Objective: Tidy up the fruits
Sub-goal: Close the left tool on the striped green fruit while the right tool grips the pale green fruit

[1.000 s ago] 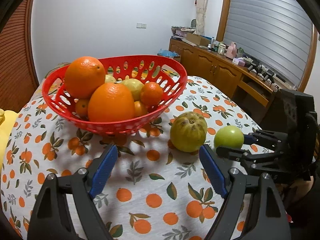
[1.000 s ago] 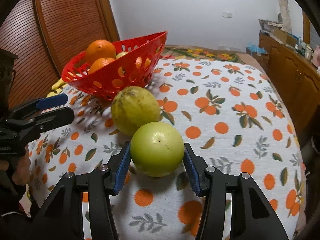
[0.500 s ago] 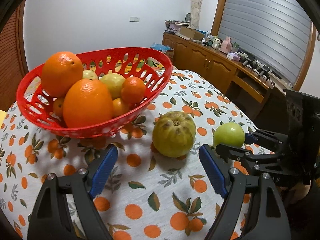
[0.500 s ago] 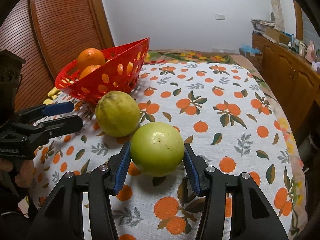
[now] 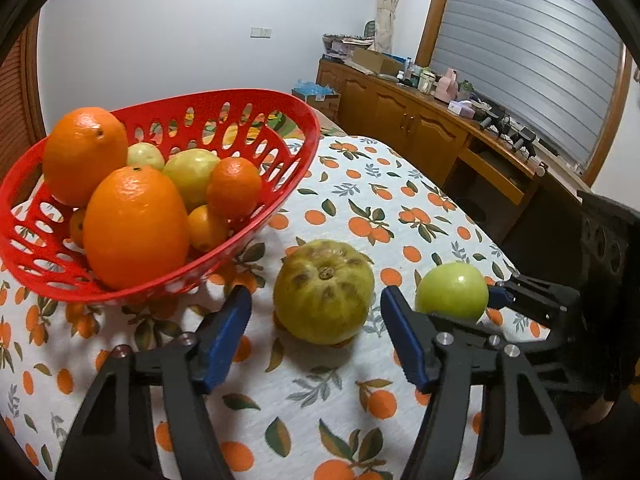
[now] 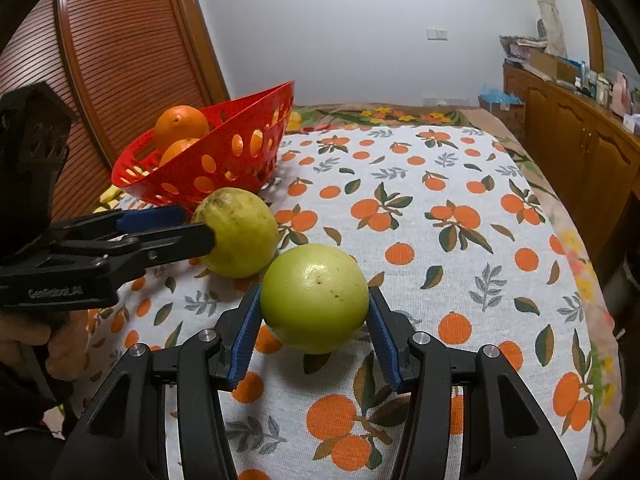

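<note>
A blotchy yellow-green fruit (image 5: 324, 292) (image 6: 240, 232) rests on the orange-print tablecloth (image 5: 360, 184), just right of a red basket (image 5: 280, 104) (image 6: 180, 168) that holds oranges and pale green fruit. My left gripper (image 5: 314, 292) (image 6: 196, 224) straddles the blotchy fruit. Its jaws are closing, and a thin gap still shows at each blue pad. A smooth green fruit (image 6: 314, 298) (image 5: 452, 288) sits a little to the right, with my right gripper (image 6: 314, 292) (image 5: 468, 304) shut on it, low over the cloth.
A wooden sideboard (image 5: 440, 128) crowded with small items runs along the right wall under a shuttered window. A slatted wooden door (image 6: 120, 40) stands behind the basket. A person's hand (image 6: 24, 344) grips the left tool. Patterned cloth stretches to the right of the fruits.
My left gripper has come forward up to the blotchy fruit, and its jaws have narrowed around it. The right gripper has kept its hold on the green fruit in the same spot.
</note>
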{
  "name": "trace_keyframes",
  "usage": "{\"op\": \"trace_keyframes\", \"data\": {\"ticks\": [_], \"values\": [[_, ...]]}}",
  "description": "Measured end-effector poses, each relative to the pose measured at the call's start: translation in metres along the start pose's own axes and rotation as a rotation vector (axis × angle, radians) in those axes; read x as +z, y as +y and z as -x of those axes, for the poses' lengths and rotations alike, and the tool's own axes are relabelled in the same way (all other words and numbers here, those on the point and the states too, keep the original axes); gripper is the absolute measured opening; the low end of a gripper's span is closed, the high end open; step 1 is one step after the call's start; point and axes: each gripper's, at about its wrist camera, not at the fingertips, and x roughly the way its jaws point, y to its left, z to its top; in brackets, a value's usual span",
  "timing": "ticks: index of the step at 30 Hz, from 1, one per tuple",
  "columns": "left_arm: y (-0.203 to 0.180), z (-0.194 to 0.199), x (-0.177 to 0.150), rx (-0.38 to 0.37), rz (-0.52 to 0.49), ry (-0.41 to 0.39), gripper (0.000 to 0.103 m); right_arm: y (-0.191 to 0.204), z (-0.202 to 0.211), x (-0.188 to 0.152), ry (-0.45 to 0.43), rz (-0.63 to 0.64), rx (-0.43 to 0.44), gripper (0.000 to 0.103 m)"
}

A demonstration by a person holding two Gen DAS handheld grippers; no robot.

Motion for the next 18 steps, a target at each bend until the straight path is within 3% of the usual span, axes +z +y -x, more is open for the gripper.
{"op": "trace_keyframes", "data": {"ticks": [18], "values": [[-0.008, -0.025, 0.014, 0.021, -0.008, 0.046, 0.063, -0.002, 0.003, -0.002, -0.016, -0.006, 0.007, 0.052]]}}
